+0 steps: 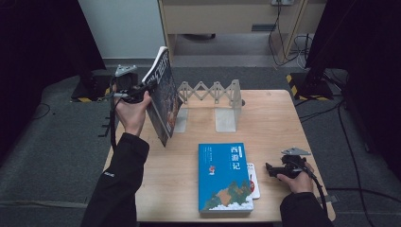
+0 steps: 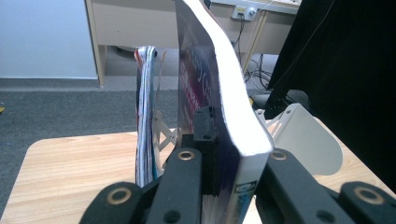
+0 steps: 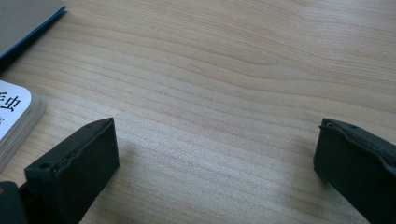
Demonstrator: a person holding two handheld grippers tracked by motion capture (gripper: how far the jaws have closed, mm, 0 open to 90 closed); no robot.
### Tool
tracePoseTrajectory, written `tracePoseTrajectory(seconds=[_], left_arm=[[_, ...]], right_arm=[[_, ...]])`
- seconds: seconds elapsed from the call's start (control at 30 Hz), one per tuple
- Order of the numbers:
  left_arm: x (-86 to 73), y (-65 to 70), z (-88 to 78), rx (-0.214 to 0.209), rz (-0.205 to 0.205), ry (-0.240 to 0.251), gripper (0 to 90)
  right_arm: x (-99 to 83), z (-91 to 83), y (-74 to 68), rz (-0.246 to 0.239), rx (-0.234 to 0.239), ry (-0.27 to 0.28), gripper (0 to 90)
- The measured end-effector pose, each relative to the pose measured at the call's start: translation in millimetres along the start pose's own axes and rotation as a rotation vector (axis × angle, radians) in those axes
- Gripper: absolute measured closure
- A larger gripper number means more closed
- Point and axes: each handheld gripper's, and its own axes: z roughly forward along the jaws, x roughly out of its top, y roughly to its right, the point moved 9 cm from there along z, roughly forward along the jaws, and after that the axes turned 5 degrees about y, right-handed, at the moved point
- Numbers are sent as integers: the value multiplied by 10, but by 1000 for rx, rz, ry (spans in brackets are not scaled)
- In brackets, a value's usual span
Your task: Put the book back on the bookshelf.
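Note:
My left gripper (image 1: pixel 149 87) is shut on a thick dark-covered book (image 1: pixel 164 94) and holds it upright and tilted over the table's back left. In the left gripper view both jaws clamp that book (image 2: pixel 224 107) near its spine, with the white page edge curving away above my gripper (image 2: pixel 237 142). A blue book (image 1: pixel 224 177) lies flat near the front edge. My right gripper (image 1: pixel 268 169) rests low at the front right, just right of the blue book. In the right gripper view it (image 3: pixel 217 154) stands open over bare wood.
A white folding book rack (image 1: pixel 215 97) with two upright end plates stands at the back middle of the wooden table (image 1: pixel 274 123); one plate (image 2: pixel 308 140) shows beside the held book. A thin colourful magazine (image 2: pixel 144 116) stands upright left of it. A small white book (image 1: pixel 254 180) lies under the blue book's right edge.

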Motion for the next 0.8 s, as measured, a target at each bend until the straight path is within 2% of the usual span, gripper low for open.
tracePoseTrajectory(seconds=[0.43, 0.8], left_arm=[[-44, 10, 194, 23, -13, 4, 822], [-105, 50, 376, 40, 5, 4, 822]], right_arm=[[1, 1, 3, -3, 0, 1, 3], [2, 2, 2, 0, -1, 2, 3]])
